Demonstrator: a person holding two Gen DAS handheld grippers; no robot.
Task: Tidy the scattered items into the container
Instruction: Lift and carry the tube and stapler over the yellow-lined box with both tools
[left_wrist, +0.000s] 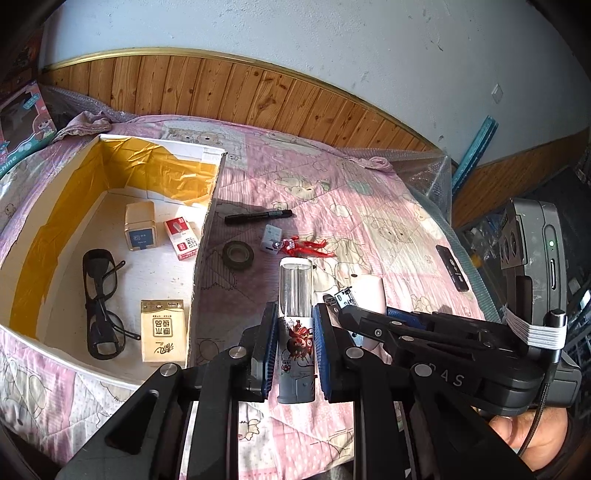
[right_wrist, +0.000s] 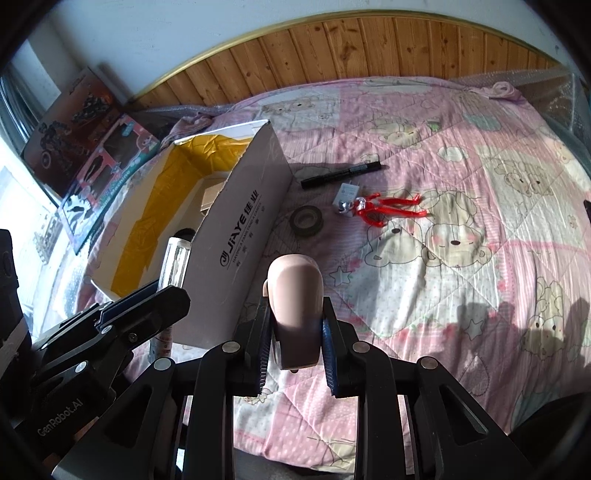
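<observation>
The left tool (left_wrist: 295, 354) is clamped on a slim upright tube-shaped item (left_wrist: 295, 314) — clear at its upper end, printed with a red cartoon lower down, grey at the base — gripped between blue ribbed pads. The right tool (right_wrist: 297, 328) grips a smooth, rounded pale-pink object (right_wrist: 297, 306), matte like plastic, also pinched between blue pads. The two tools sit close together, the right one just right of the left.

To the left of both tools stands an open cardboard box (left_wrist: 205, 236), white inside with yellow tape lining its walls. In it lie black-framed glasses (left_wrist: 101, 306), a tan tissue pack (left_wrist: 162, 330), a small cream cube-shaped box (left_wrist: 139, 230) and a red-and-white carton (left_wrist: 183, 238).

Ahead of the tools, outside the box on the pink quilted bedspread (right_wrist: 461, 295) printed with cartoon bears, rest a roll of dark tape (left_wrist: 238, 254), a black marker pen (left_wrist: 258, 216), a small white plug-like block (left_wrist: 271, 238) and a glossy red toy figure (left_wrist: 308, 247) touching it. Farther right of the left tool lies a flat black rectangular device (left_wrist: 452, 267). Wood panelling (right_wrist: 369, 48) runs behind the bed.
</observation>
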